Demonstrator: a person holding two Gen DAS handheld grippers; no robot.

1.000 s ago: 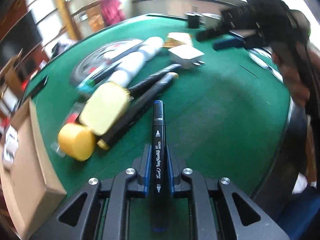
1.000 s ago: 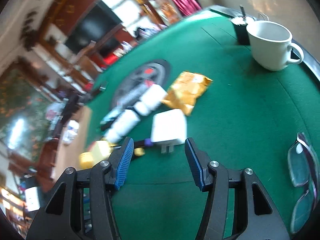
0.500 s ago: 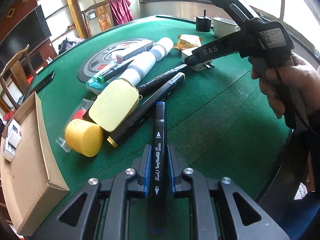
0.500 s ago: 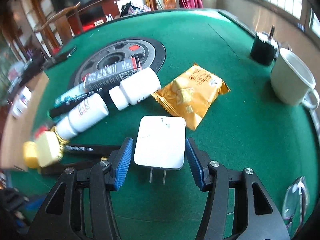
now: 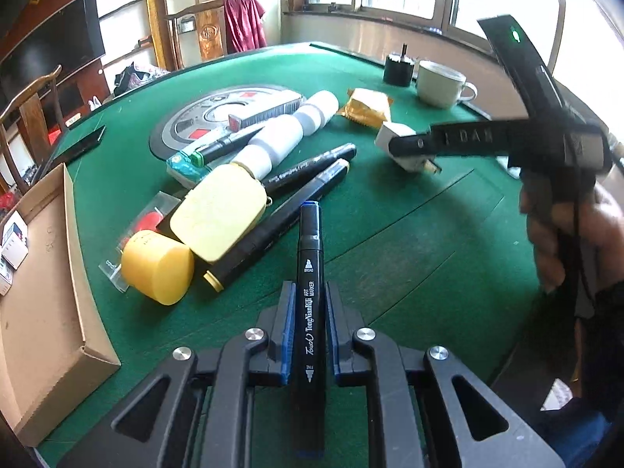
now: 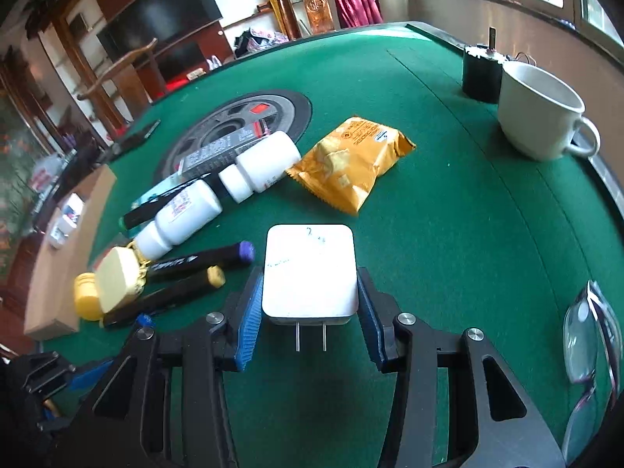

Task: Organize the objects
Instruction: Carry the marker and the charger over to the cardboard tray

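My left gripper is shut on a black art marker with a blue cap, held above the green table. My right gripper is open, its jaws on either side of a white plug charger that lies on the felt with its prongs toward me; the pads are close to its sides. The charger and the right gripper also show in the left wrist view. Two more black markers, two white bottles and a yellow case lie in a pile.
A yellow snack bag, a white cup and a black holder sit at the back right. Glasses lie at the right edge. An open cardboard box stands at the left. A yellow cap lies near the box.
My right gripper has moved down and forward over the white charger, so its jaws now straddle it. My left gripper keeps holding the marker, almost still.
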